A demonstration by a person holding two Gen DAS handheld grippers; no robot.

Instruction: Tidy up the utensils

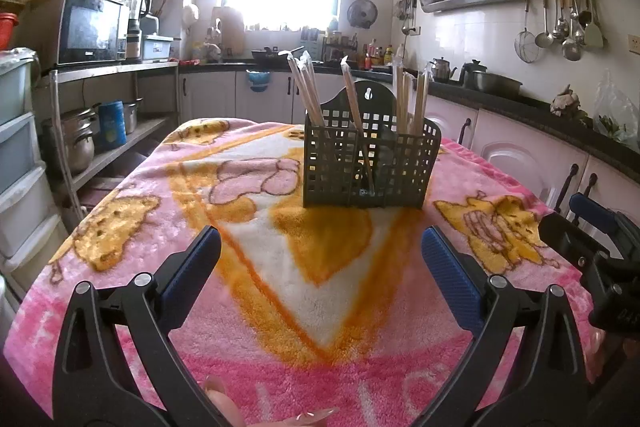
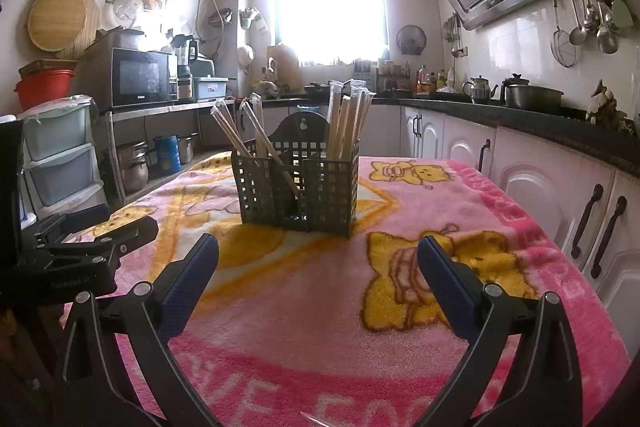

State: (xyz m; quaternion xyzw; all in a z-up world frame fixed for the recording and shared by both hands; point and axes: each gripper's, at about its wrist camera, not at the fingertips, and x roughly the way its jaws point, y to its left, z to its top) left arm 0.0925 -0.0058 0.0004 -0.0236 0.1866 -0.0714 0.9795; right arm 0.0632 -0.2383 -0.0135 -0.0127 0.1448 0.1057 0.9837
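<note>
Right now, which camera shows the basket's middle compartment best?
The left wrist view: it faces the basket squarely, showing one wrapped chopstick pair in the middle. The right wrist view sees the basket corner-on, compartments overlapping.

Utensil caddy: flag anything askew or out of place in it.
In the caddy, the wrapped chopsticks in the side compartments stand bunched. One lone pair leans diagonally through the middle compartment, apart from both bundles. Nothing is spilled on the blanket.
</note>
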